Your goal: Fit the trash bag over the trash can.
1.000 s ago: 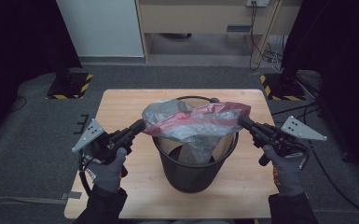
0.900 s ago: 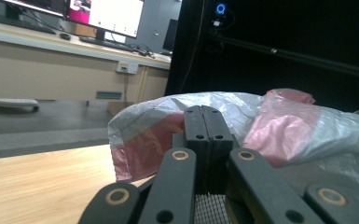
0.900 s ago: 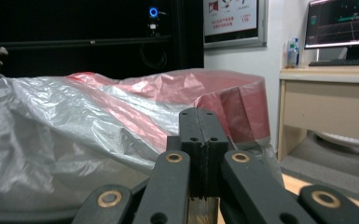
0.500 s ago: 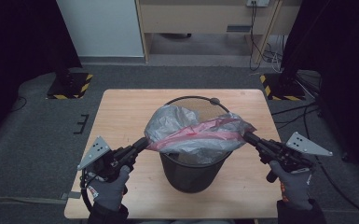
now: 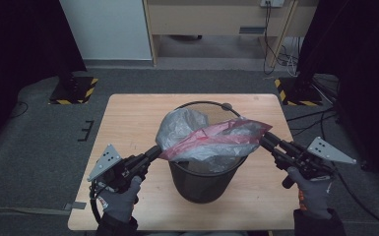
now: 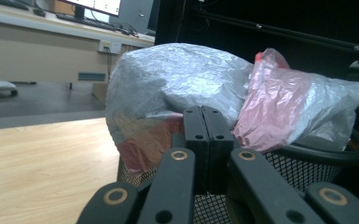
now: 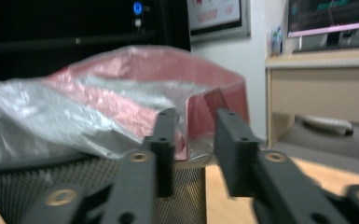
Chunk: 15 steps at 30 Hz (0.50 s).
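A thin plastic bag (image 5: 211,140), pink and grey-clear, lies stretched across the top of a black mesh bin (image 5: 202,182) in the middle of the wooden table (image 5: 133,118). My left gripper (image 5: 156,151) is at the bin's left rim, shut on the bag's edge. In the left gripper view its jaws (image 6: 202,112) meet with the bag (image 6: 177,79) bunched just beyond them. My right gripper (image 5: 265,139) is at the bag's right end. Its jaws (image 7: 196,119) have just been opening, and the bag's pink edge (image 7: 200,107) hangs loose between them.
The bin stands near the table's front, with bare wood to its left, right and behind. A pale cabinet (image 5: 216,19) and cables (image 5: 275,34) stand beyond the table's far edge. Hazard-striped stand feet (image 5: 74,91) sit on the grey floor at both far corners.
Both grippers came down and toward the person, drawing the bag lower over the bin's rim. The right jaws, shut on the bag earlier, now stand apart.
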Motion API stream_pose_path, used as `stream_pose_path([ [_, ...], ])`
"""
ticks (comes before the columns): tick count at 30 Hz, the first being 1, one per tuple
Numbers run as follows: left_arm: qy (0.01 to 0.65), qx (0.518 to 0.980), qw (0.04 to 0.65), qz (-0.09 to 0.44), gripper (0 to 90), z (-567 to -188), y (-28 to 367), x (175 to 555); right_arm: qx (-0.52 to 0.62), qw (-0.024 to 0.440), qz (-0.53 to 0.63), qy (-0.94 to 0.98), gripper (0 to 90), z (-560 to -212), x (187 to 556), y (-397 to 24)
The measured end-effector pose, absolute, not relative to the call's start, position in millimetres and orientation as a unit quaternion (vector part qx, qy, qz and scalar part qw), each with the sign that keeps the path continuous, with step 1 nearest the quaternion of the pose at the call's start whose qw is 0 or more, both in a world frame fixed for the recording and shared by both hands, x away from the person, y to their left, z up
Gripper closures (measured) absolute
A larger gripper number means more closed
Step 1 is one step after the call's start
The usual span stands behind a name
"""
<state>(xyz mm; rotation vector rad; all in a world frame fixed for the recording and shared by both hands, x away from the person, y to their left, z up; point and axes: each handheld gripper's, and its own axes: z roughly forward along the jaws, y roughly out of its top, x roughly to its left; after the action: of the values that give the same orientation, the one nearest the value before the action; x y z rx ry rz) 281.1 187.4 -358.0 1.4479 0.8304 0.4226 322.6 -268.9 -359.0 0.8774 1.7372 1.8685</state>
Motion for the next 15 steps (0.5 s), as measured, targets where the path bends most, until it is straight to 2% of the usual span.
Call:
stream_pose_path([
  [2, 0.365, 0.640, 0.649, 0.190, 89.6, -357, 186, 280, 0.321, 0.222, 0.685, 0.616, 55.5, -351, 323, -272],
  [10, 0.361, 0.644, 0.646, 0.195, 89.4, -355, 185, 280, 0.300, 0.238, 0.694, 0.609, 43.0, -320, 341, -271],
  [15, 0.359, 0.645, 0.646, 0.192, 89.3, -355, 186, 281, 0.286, 0.235, 0.679, 0.634, 39.9, -313, 361, -256],
])
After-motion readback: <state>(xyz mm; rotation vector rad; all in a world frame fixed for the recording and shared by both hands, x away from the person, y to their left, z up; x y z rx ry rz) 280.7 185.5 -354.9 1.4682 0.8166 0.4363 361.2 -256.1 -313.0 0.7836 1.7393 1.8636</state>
